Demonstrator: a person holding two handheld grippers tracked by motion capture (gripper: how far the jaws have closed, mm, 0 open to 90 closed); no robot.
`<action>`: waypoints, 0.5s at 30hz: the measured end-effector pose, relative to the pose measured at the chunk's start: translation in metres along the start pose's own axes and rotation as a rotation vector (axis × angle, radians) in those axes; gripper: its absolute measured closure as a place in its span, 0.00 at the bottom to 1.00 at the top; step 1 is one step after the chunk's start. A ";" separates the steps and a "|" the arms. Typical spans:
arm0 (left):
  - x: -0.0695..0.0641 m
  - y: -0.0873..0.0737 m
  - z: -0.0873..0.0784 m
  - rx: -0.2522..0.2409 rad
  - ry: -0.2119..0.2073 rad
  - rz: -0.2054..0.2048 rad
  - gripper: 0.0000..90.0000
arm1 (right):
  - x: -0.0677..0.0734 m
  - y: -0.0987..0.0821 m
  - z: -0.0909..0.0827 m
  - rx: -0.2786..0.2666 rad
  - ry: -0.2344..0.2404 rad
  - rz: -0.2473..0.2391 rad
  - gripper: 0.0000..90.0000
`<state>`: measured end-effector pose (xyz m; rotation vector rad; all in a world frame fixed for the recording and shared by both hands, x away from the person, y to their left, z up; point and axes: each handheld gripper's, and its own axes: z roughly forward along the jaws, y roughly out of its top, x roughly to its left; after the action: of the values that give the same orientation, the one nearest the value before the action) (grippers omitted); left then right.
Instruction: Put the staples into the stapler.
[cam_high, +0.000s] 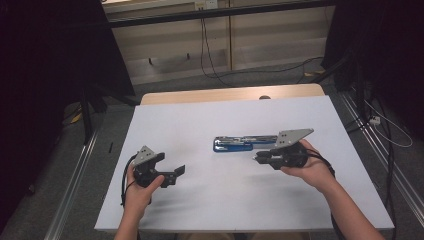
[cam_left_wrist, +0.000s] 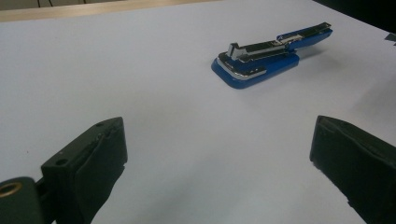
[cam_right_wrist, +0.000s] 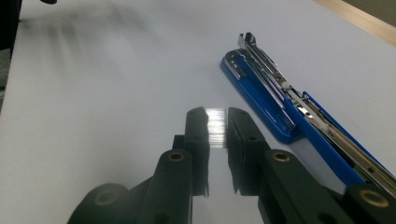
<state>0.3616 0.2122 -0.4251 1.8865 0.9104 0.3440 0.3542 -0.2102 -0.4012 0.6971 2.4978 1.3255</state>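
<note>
Right gripper (cam_right_wrist: 217, 128), jaws pinched on a shiny strip of staples (cam_right_wrist: 216, 127) at frame centre, needs that strip lined up along the open blue stapler's (cam_right_wrist: 275, 100) magazine channel to its right, while the left gripper (cam_left_wrist: 215, 154) waits wide open, empty.

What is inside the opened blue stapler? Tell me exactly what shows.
The blue stapler lies swung open on the white table. Its bare chrome magazine rail shows along the top. Whether staples sit in the channel cannot be told. The right gripper holds a staple strip.
</note>
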 end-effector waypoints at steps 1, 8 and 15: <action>0.000 0.000 0.000 0.001 -0.003 0.004 0.04 | 0.000 0.001 0.001 0.000 0.000 -0.002 0.88; 0.000 0.000 0.000 0.005 -0.005 0.003 0.04 | -0.006 0.004 0.009 0.006 0.010 0.004 0.88; 0.000 -0.001 0.001 0.012 -0.014 0.014 0.04 | -0.014 0.008 0.011 -0.001 0.006 0.008 0.88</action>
<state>0.3619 0.2122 -0.4262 1.9049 0.8920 0.3343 0.3731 -0.2057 -0.4013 0.7044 2.5021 1.3331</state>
